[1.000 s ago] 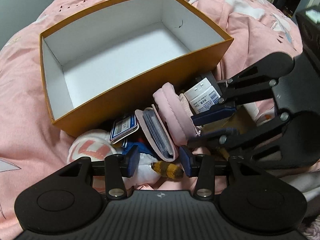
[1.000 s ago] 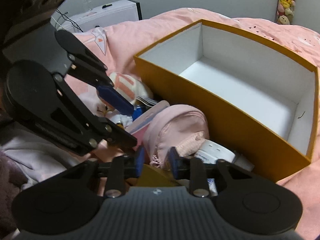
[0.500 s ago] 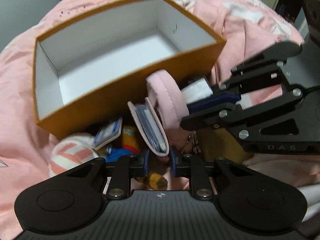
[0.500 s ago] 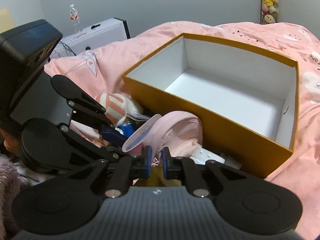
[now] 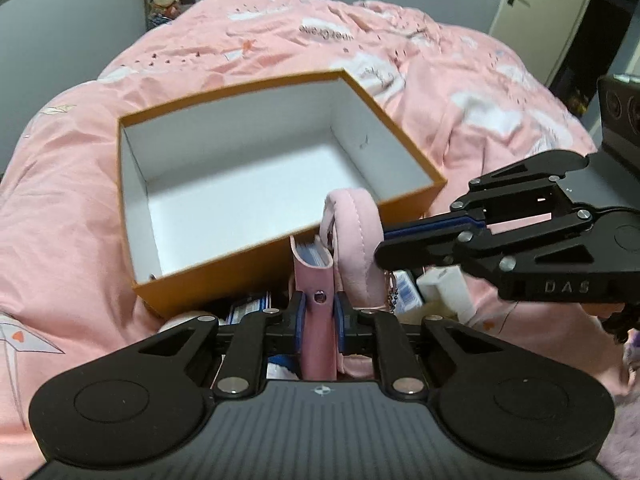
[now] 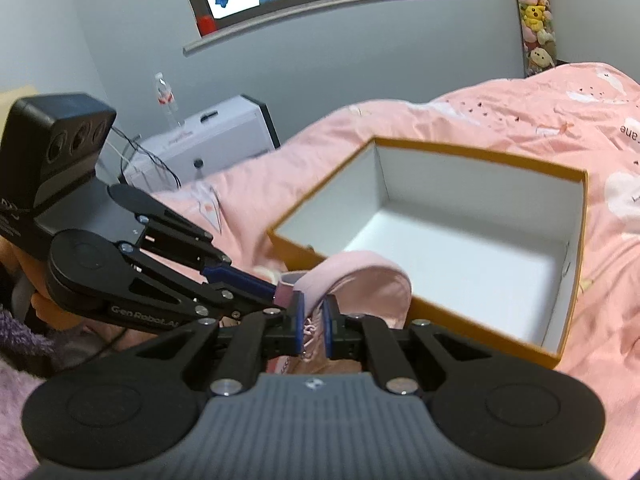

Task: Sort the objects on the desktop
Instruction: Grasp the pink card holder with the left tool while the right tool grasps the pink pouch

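An open orange box [image 5: 224, 276] with a white inside lies on the pink duvet. My left gripper [image 5: 319, 308] has its jaws closing, and its pads press on an upright pink card wallet [image 5: 316, 268] held above the pile. Beside it my right gripper [image 5: 382, 244] grips a pink zip pouch [image 5: 356, 240]. In the right wrist view my right gripper [image 6: 312, 320] has its jaws closing too, pinching the pouch [image 6: 360, 280] by its zip edge. The left gripper [image 6: 276, 296] comes in from the left with the wallet [image 6: 285, 294]. The box [image 6: 480, 156] lies just beyond both.
Small items lie under the grippers in front of the box: a white tube [image 5: 444, 284], blue-and-white packets [image 5: 248, 312] and a bead chain [image 5: 392, 288]. The pink duvet [image 5: 460, 92] spreads all around. A white appliance [image 6: 208, 140] with a water bottle [image 6: 164, 96] stands off the bed.
Both grippers closed, the left on the card wallet and the right on the pouch. Both then rose, lifting the two things off the pile toward the box's near edge.
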